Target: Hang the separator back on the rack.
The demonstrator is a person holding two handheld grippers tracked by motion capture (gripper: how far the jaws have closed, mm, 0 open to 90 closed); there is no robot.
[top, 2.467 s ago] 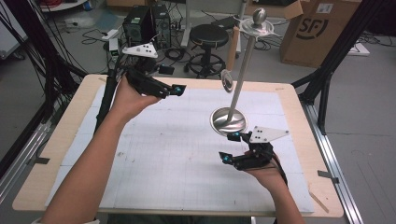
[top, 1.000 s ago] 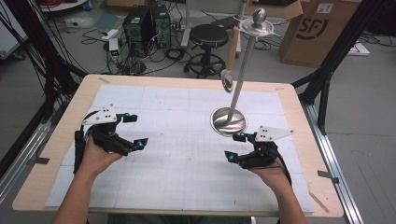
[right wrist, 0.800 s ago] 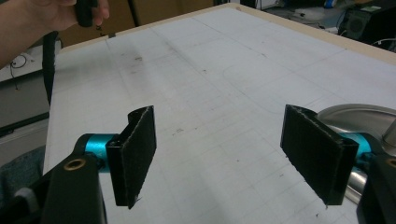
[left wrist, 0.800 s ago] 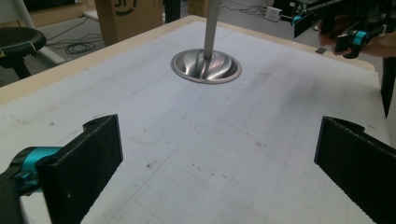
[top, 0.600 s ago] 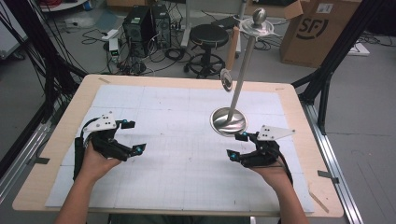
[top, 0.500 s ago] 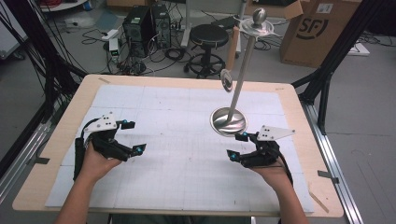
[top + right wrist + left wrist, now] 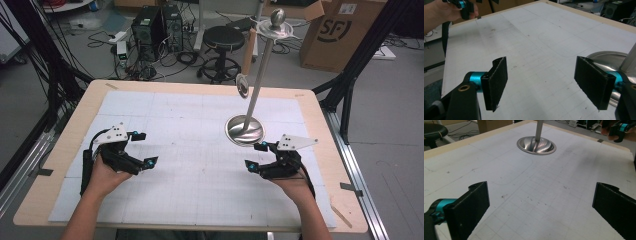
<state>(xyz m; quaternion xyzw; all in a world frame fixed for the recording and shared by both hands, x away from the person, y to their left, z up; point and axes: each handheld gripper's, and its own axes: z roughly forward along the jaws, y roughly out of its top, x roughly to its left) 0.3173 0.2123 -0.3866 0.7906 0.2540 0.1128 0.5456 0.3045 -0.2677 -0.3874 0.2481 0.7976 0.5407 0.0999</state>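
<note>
right now both hands rest low on the white gridded mat [image 7: 200, 125] that covers the pale wooden table [image 7: 90, 95], and nothing is being held. the left gripper [image 7: 141, 149] sits at about 8 o'clock on the mat, and its two black jaws stand wide apart with only bare mat between them, as the left gripper view makes plain. the right gripper [image 7: 257, 156] sits at about 4 o'clock, and its jaws are wide apart too, with nothing in them. the thing nearest to the work is the shiny silver metal stand with a round dish base [image 7: 244, 130], which sits right of the middle of the mat, just past the right gripper at its 12 o'clock. a thin silver pole [image 7: 259, 80] goes up from the base at a slant, with a round knob [image 7: 277, 17] on top and a small shiny piece [image 7: 242, 85] hanging beside the pole part way up. in the right gripper view the edge of the base [image 7: 607, 57] shows just behind the jaw on that side, so it is very near. i think this is a waiting step, with the hands ready but no grab started. the next move likely calls for the right gripper to go forward and up a little, put its open jaws on both sides of the pole, and close gently. the stand is tall and leans, so it could tip if pushed from the side.
</note>
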